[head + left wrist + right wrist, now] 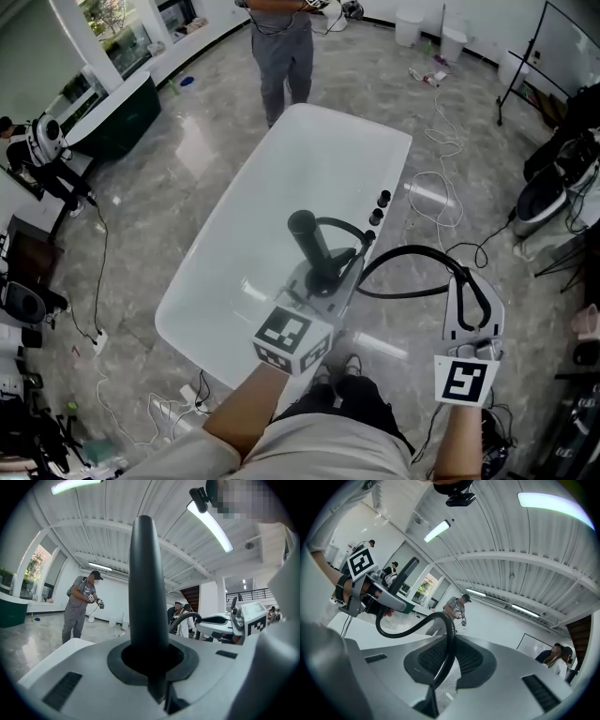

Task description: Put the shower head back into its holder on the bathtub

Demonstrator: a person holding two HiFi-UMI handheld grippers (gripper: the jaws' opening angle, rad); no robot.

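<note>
Currently: left gripper [323, 277] clamped on black shower head [307, 236], over bathtub [234, 216] near end | right gripper [472, 298] closed on hose [412, 251], beside bathtub | risk: hose pull could twist handle, missing rim fittings [380, 208].

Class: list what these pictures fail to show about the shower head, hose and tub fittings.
Shower head: spray face unseen; head view shows it from above, and the left gripper covers its lower part.
Holder: in head view the dark fittings on the bathtub rim are too small to tell which it is.
Hose: its far end passes behind the right gripper in head view and below the jaws in right gripper view.
</note>
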